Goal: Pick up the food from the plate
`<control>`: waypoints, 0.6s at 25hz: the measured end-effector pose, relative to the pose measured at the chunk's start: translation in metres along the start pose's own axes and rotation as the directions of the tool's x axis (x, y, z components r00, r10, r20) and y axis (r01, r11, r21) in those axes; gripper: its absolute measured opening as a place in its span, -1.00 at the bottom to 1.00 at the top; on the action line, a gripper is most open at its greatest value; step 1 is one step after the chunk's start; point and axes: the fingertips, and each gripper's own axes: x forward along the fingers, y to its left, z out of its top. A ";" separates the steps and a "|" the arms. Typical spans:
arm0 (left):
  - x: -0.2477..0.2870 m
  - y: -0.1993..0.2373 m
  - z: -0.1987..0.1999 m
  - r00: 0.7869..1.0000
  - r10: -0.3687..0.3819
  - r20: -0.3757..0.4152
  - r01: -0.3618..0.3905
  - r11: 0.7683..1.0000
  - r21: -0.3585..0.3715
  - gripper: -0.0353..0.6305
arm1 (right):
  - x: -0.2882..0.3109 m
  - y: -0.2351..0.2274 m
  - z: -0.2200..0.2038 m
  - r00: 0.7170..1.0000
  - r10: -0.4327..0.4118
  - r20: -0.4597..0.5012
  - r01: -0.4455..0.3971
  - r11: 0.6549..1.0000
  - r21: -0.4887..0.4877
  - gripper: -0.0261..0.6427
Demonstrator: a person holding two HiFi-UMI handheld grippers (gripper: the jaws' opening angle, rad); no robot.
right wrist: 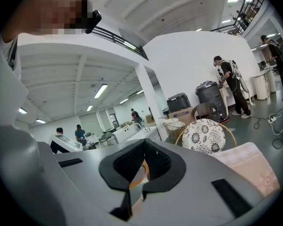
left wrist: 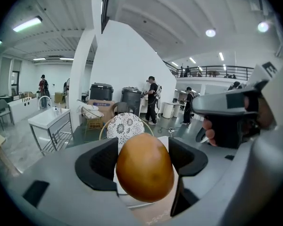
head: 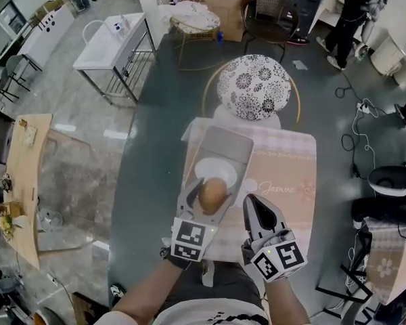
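Here the table's checked cloth [head: 284, 181] is only partly seen, its near edge cut off behind the person's arms. At the far side stands 1 chair with a patterned cushion [head: 255, 87], its legs hidden. A grey tray [head: 223, 141] lies on the cloth with a white plate [head: 213, 168] on it. The plate's near part is covered by the left gripper [head: 212, 198] and its load.

That left gripper [left wrist: 144, 161] has its 2 jaws spread moderately and pressed on either side of the food [left wrist: 145, 168]. The food is smooth, egg-shaped and golden brown; what kind it is cannot be told. From the head view the food [head: 213, 193] sits over the plate's near edge. Whether it touches the plate or hangs above it cannot be made out.

The right gripper [head: 252, 202] is just to the right of the tray, off the plate. Its jaws are pressed together with nothing between them [right wrist: 144, 166]. Through the thin slit only an orange-brown sliver of the food [right wrist: 142, 169] shows.
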 end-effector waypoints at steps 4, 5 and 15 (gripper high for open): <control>-0.025 -0.009 0.026 0.999 -0.011 0.033 0.011 1.000 0.003 0.08 | -0.004 0.013 0.020 0.999 0.016 0.032 -0.016 1.000 -0.017 -0.88; -0.031 -0.012 0.031 0.999 -0.015 0.040 0.014 1.000 0.007 0.08 | -0.006 0.016 0.025 0.999 0.020 0.040 -0.019 1.000 -0.022 -0.88; -0.098 -0.040 0.096 0.990 -0.051 0.133 0.044 0.998 0.053 0.08 | -0.024 0.049 0.069 0.994 0.034 0.099 -0.028 0.998 -0.059 -0.88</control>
